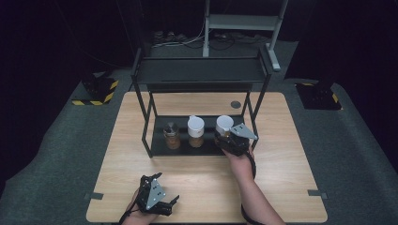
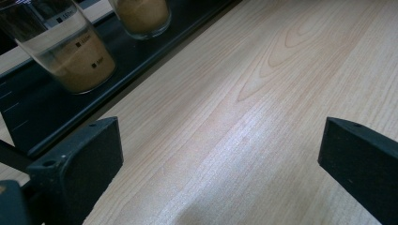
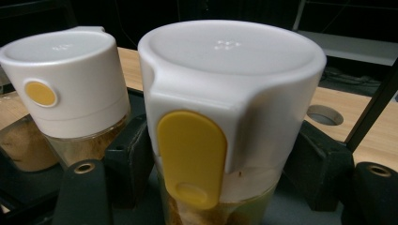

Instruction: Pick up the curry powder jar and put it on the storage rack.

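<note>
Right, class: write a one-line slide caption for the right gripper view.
Right gripper shut on a white-lidded jar beside a second jar.

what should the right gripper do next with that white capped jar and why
Probably lift it gently, straight up, then draw it toward the table's near edge. The right gripper is shut on the white-capped jar on the rack's lower shelf, and the neighbouring jar stands close beside it.

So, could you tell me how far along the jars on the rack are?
Two jars already stand on the rack's lower shelf. The right gripper is clamped on a third, white-lidded jar at that shelf; releasing it remains. The left gripper rests open near the table's front edge.
</note>
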{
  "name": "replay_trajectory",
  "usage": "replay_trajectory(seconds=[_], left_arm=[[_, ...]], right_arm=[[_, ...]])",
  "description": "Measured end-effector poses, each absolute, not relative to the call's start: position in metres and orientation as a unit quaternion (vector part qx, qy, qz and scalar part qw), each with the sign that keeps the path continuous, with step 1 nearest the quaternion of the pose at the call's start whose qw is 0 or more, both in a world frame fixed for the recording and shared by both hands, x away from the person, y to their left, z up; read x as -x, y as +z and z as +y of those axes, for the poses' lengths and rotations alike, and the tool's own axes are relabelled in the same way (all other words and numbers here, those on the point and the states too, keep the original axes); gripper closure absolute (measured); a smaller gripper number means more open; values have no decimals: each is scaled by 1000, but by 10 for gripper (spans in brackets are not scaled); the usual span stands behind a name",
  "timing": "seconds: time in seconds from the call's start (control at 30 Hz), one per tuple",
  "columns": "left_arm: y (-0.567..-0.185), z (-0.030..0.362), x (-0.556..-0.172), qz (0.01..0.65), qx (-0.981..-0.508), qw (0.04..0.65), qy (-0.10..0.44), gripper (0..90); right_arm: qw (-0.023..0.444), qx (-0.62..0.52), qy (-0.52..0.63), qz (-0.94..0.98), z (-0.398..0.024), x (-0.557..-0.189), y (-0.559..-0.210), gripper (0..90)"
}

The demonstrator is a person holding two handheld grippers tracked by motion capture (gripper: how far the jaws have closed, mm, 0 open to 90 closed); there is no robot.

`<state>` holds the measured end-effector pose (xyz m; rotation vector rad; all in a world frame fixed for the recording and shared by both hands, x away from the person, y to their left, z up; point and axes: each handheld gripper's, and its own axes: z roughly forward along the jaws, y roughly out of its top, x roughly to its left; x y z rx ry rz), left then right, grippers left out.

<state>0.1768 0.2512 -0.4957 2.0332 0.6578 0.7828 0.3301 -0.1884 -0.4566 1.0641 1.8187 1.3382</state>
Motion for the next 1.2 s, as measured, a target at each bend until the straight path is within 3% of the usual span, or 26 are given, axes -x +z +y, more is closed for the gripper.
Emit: replay_trajectory(seconds=[1.2], left_arm=[[-496, 251, -176, 261, -810, 421, 315, 6]], right_arm=[[319, -395, 507, 696, -187, -338, -473, 303]])
